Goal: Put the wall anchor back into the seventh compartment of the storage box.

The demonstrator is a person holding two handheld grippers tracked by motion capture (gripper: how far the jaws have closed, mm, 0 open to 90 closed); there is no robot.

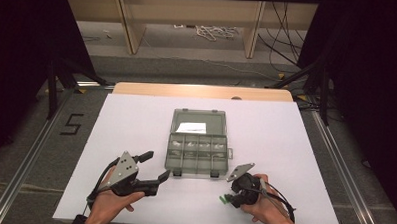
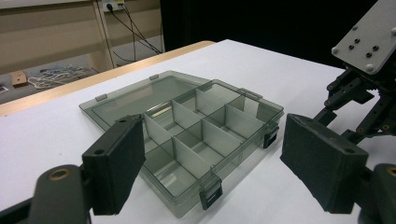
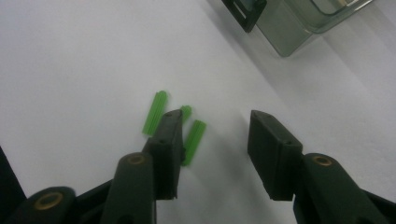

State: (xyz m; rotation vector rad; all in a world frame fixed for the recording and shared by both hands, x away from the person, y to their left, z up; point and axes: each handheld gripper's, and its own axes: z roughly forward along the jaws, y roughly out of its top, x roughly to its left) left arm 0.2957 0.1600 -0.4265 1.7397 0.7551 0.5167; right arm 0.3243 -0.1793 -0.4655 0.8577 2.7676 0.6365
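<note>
While the compartment box (image 1: 199,142) lies open at the middle of the white sheet (image 1: 136,120), the right gripper (image 1: 232,197) drops over the green wall plugs (image 3: 173,126) just in front of the box's near right corner. From the right gripper view, three plugs lie close together on the sheet; one jaw stands in front of the middle plug, another plug shows on its far side and the third lies in the gap. The jaws stand half apart and nothing is pinched, so this reads as lining up for a pick. My guess is the plugs are headed for one of the box's cells, which would explain the lid folded flat back, away from the person, with the dividers bare. Over on the other side, the left gripper (image 1: 153,171) hovers near the box's front left corner with its jaws spread wide and nothing between them, well placed to steady the box if it slides. The black latches (image 2: 211,192) hang loose on the near wall. As for writing, a white slip (image 1: 191,127) sits in the lid, its print too small to read, and a dark "5" (image 1: 72,123) is marked on the grey floor left of the table
</note>
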